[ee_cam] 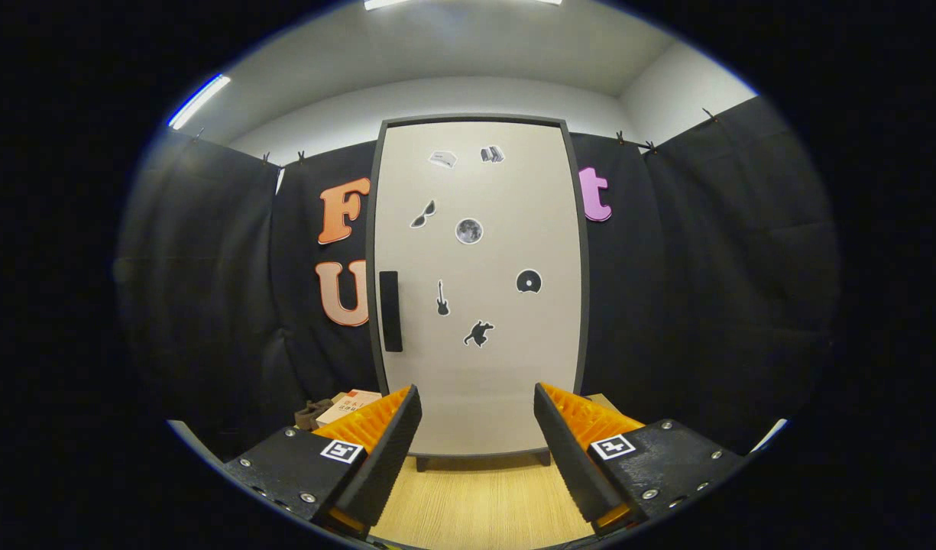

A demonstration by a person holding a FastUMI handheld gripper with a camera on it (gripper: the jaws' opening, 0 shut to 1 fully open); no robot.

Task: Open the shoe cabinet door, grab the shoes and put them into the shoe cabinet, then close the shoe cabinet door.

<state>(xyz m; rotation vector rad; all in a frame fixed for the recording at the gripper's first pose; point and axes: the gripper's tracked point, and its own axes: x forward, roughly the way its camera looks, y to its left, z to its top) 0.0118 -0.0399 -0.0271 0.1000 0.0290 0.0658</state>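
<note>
A tall shoe cabinet [498, 367] with a pale door and dark frame stands straight ahead on short legs, its door closed. A dark vertical handle [390, 311] sits on the door's left side, and several small stickers dot the door. My gripper [477, 409] is open, some way back from the cabinet, with nothing between its fingers; the door's lower part shows in the gap. A dark brown shoe [312, 413] lies on the table left of the cabinet, just beyond the left finger, partly hidden by it.
The cabinet stands on a light wooden tabletop [475, 504]. A pale box [349, 405] lies beside the shoe, left of the cabinet. Black cloth walls close in the booth behind and on both sides.
</note>
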